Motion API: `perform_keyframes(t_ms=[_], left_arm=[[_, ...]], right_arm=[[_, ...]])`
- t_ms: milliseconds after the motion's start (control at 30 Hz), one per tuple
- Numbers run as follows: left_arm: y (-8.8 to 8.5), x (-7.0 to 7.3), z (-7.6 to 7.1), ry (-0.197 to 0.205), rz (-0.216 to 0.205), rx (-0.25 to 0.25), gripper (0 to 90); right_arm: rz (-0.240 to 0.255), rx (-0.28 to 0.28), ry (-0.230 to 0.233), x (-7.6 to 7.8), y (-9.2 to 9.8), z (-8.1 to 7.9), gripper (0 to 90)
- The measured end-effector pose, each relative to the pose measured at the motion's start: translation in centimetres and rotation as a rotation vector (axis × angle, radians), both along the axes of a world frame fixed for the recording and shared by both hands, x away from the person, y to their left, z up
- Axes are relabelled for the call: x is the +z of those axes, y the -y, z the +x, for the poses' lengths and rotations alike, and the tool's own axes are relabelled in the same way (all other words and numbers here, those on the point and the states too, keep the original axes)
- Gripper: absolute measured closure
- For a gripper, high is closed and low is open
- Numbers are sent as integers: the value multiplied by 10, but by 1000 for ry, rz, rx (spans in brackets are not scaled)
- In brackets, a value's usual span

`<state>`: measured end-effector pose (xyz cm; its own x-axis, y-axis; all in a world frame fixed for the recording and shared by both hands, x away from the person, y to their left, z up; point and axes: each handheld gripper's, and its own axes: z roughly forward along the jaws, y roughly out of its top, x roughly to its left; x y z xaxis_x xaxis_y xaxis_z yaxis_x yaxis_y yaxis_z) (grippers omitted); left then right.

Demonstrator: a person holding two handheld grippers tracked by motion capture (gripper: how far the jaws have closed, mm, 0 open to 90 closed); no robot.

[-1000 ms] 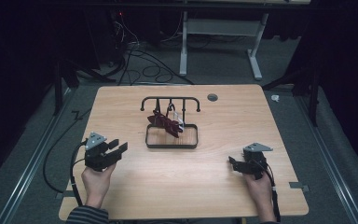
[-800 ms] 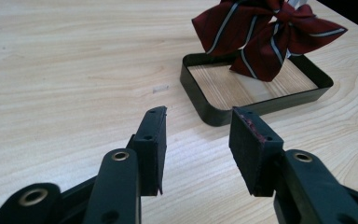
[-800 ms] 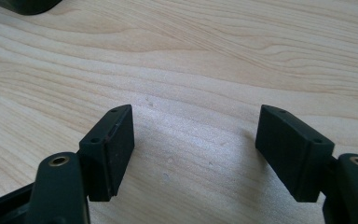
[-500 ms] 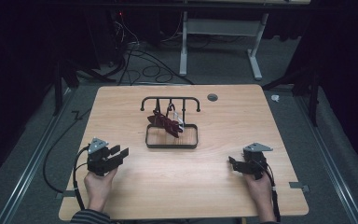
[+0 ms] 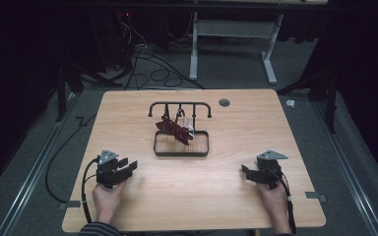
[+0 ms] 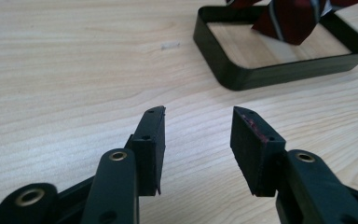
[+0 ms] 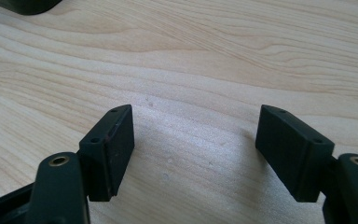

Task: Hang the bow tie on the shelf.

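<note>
The dark red striped tie [image 5: 175, 131] hung from the black rack [image 5: 179, 105] and draped into the black tray [image 5: 181, 152] at the rack's foot, presumably so that its loose end stayed gathered in one place, within reach of both hands. The left gripper [image 5: 128, 168] sat near the tray's front left corner, low over the wooden table [image 5: 202, 196]; its jaws had just been opening and stood released, with only bare wood between them. In the left gripper view the tray [image 6: 270, 74] and a fold of the tie [image 6: 291, 21] lay just ahead. The right gripper [image 5: 246, 173] waited well off the tray's front right corner, jaws spread wide and empty. A pale tag seemed to hang beside the tie, but it was too small to read; no brand or writing could be made out.
</note>
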<state>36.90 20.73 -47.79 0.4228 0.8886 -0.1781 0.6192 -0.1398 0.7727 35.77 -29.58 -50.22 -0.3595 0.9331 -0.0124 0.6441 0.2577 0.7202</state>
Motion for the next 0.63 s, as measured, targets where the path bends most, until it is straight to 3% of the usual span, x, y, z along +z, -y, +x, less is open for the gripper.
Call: perform_keyframes(t_ms=[167, 300, 367, 467, 633], left_arm=[[4, -14, 3, -26, 25, 8, 530], [8, -25, 5, -34, 81, 18, 502], [11, -29, 2, 16, 117, 20, 479], [18, -29, 1, 28, 171, 18, 471], [17, -29, 1, 21, 171, 30, 414]], right_arm=[[0, 0, 0, 0, 0, 0, 292], [0, 0, 0, 0, 0, 0, 292], [0, 0, 0, 0, 0, 0, 293], [0, -1, 0, 0, 0, 0, 292], [0, -1, 0, 0, 0, 0, 293]])
